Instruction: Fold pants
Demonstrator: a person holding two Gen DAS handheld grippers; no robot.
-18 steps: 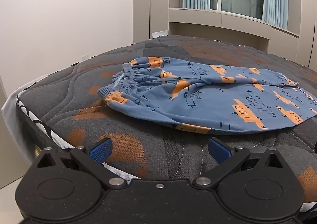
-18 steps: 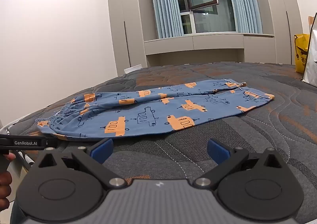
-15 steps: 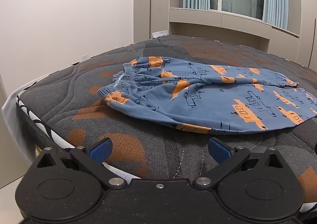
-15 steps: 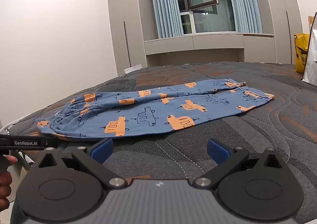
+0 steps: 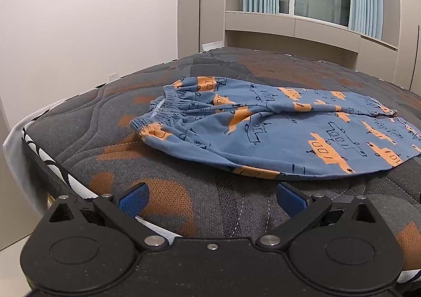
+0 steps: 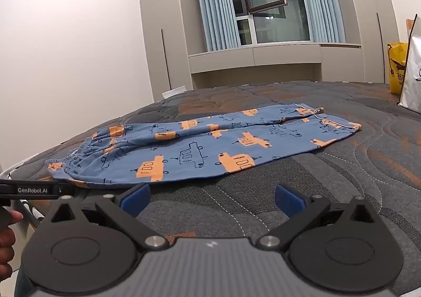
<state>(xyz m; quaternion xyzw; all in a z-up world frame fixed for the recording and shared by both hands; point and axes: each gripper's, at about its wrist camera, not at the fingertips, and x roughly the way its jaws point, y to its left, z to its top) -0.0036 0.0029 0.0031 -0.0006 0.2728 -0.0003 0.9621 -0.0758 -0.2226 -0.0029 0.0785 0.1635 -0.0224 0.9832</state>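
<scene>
both sets of jaws stood spread wide with nothing between them. the left gripper [image 5: 210, 193] hung over the near edge of the bed [image 5: 86, 123], short of the cloth, and the right gripper [image 6: 211, 195] sat likewise, just off the near hem. the pants [image 6: 200, 149] lay flat on the mattress, well ahead of both, waistband [image 5: 160, 113] toward the left corner, the two legs running off to the right, cuffs [image 6: 339, 124] apart from each other.

the trouble i foresaw was in the pinch. the fabric looked thin and lay flush on a quilted cover, so a pad might skate over it or catch one layer only, and the fold would come up lopsided. the gathered waistband could bunch. a bag [image 6: 410, 73] stood at the far right, clear of the work. the hand [image 6: 6, 241] at the left held its tool near the bed's edge.
</scene>
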